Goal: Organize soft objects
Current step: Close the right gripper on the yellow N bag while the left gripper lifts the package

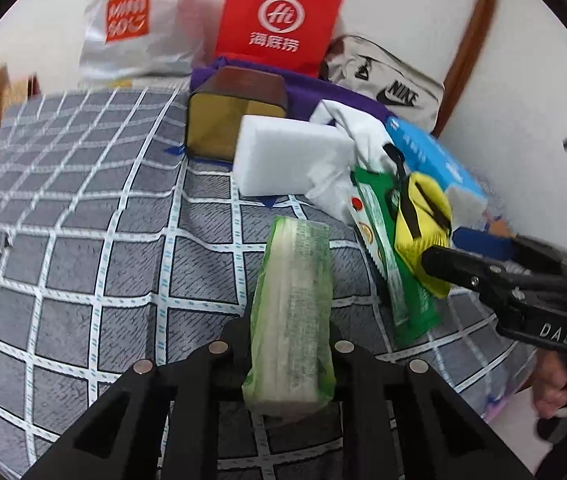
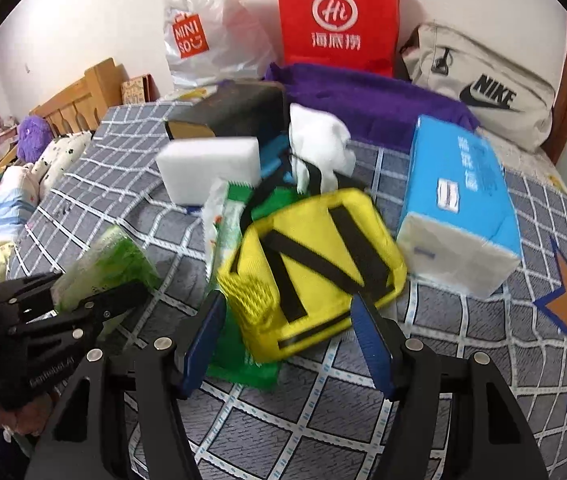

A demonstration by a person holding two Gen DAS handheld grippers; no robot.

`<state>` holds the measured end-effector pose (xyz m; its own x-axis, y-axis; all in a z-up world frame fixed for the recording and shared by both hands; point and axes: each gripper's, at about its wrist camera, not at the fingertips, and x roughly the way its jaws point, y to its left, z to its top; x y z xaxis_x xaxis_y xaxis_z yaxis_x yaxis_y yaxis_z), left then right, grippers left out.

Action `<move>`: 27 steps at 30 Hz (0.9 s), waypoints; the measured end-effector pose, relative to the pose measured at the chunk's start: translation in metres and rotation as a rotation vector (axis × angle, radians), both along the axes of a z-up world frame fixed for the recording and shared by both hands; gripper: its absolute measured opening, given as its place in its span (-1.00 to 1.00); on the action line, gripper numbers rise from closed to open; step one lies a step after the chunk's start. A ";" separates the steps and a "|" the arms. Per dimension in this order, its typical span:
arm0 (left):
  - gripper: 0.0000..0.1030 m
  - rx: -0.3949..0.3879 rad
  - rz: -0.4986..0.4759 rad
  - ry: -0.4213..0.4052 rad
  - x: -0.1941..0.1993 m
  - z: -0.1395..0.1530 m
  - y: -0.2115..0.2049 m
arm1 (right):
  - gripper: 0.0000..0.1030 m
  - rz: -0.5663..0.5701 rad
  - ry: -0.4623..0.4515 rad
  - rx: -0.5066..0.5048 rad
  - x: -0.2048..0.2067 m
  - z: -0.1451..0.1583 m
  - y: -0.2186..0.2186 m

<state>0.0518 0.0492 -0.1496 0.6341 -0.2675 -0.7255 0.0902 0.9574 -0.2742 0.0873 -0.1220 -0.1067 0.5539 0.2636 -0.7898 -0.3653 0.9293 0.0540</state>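
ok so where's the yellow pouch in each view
Left wrist view: yellow pouch at right of centre, by the right tongs' tip.
Right wrist view: yellow pouch at centre, just ahead of the blue pads.
Shared landmark: the red bag against the far wall.

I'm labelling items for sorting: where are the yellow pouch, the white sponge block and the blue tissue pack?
yellow pouch (image 2: pixel 315 264): right wrist view, front face.
white sponge block (image 2: pixel 207 168): right wrist view, front side.
blue tissue pack (image 2: pixel 467 184): right wrist view, blue top.
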 end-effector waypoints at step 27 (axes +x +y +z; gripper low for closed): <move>-0.67 0.138 0.016 -0.018 0.021 0.055 0.000 | -0.70 0.094 -0.086 0.059 -0.013 0.049 -0.002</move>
<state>0.0730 0.0493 -0.0942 0.6508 -0.1552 -0.7432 0.0779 0.9874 -0.1379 0.0746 -0.1244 -0.0579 0.5899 0.3621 -0.7218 -0.4560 0.8870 0.0722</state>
